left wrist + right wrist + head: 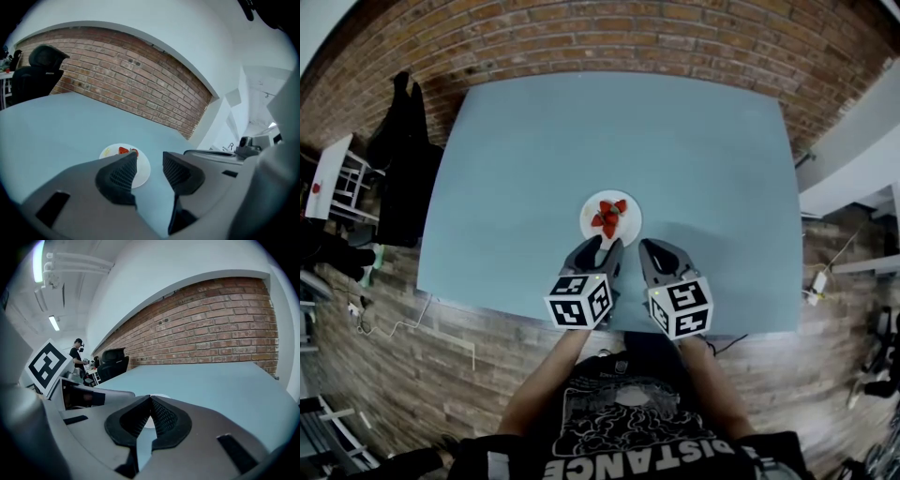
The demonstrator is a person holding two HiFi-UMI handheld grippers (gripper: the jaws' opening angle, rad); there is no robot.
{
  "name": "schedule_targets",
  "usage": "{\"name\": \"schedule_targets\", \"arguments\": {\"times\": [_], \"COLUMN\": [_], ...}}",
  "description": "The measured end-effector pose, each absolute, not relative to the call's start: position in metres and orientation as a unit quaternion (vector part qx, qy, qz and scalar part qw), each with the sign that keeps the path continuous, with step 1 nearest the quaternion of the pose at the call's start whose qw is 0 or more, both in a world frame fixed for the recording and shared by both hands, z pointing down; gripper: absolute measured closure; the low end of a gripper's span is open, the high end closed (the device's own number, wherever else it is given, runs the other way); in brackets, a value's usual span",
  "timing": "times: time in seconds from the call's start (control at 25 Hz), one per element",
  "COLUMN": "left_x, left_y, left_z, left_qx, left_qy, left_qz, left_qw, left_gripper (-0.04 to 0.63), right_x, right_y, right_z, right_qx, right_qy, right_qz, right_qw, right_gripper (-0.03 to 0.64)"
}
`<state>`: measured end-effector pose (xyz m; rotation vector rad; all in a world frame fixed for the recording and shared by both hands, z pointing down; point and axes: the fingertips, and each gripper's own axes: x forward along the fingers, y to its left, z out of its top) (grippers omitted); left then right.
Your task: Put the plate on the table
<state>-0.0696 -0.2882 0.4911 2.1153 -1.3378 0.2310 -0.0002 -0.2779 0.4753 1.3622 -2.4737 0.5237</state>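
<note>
Left gripper [605, 246] is hanging with fingers apart and empty, right gripper [656, 249] with fingers together, both by the worktop's [516, 159] near edge. The plate [590, 221] of strawberries [609, 217] is sitting just beyond them, and a black chair [405, 159] is standing past the left edge.

The light blue table [534, 141] carries a white round plate [630, 223] with red strawberries [609, 216] on it. The plate lies near the table edge closest to the person, about halfway along that edge.

Open table [534, 141] on every side of the lone plate [632, 225]
</note>
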Motion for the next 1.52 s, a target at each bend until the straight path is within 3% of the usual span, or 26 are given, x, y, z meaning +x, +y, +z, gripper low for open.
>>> {"name": "schedule_targets", "arguments": {"times": [0.36, 1.52], "left_x": [-0.081, -0.066], "left_y": [-0.261, -0.185], "left_z": [0.452, 0.401], "left_qx": [0.822, 0.858], "left_qy": [-0.521, -0.492], "left_qz": [0.079, 0.061], "left_qw": [0.215, 0.135], "left_gripper": [0.593, 0.594], "right_x": [-0.018, -0.02], "right_y": [-0.253, -0.179], "right_z": [0.45, 0.407], "right_qx": [0.472, 0.492], "right_qy": [-0.86, -0.859], "right_qz": [0.161, 0.117], "right_qw": [0.111, 0.081], "right_gripper": [0.609, 0.609]}}
